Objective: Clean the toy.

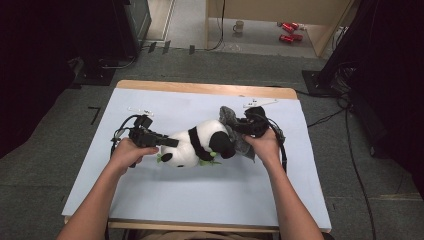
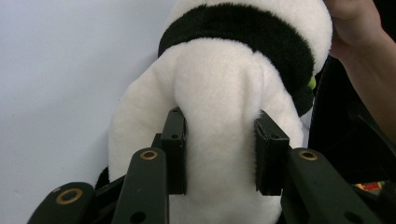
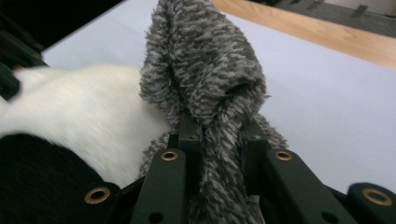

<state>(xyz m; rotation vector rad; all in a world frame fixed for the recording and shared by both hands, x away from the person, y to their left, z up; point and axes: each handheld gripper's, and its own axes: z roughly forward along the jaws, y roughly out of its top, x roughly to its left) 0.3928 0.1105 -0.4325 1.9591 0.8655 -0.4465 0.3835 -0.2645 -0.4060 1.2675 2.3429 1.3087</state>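
Left gripper [image 1: 162, 142] is clamped on the white lower body of the plush panda [image 1: 197, 145]; in the left gripper view its two black pads press in on either side of a bulge of white plush [image 2: 217, 140], jaws partly closed with the toy filling the gap. Right gripper [image 1: 240, 129] is closed tight on a grey knitted fabric piece [image 1: 231, 118]; the right gripper view shows a gathered fold of that mottled grey cloth [image 3: 205, 79] pinched between the jaws and rising above them, with the panda's white and black fur just beside it at the left. The panda lies on its side near the middle of the bench [image 1: 150, 195], lengthwise between the two grippers, its black-eared head toward the right hand [image 1: 264, 145] and touching the grey fabric. Green trim shows under the toy's body. The left hand [image 1: 129, 152] grips its tool left of the toy. A pale blue sheet covers the bench; a bare wooden strip [image 1: 210, 89] runs along the far edge.
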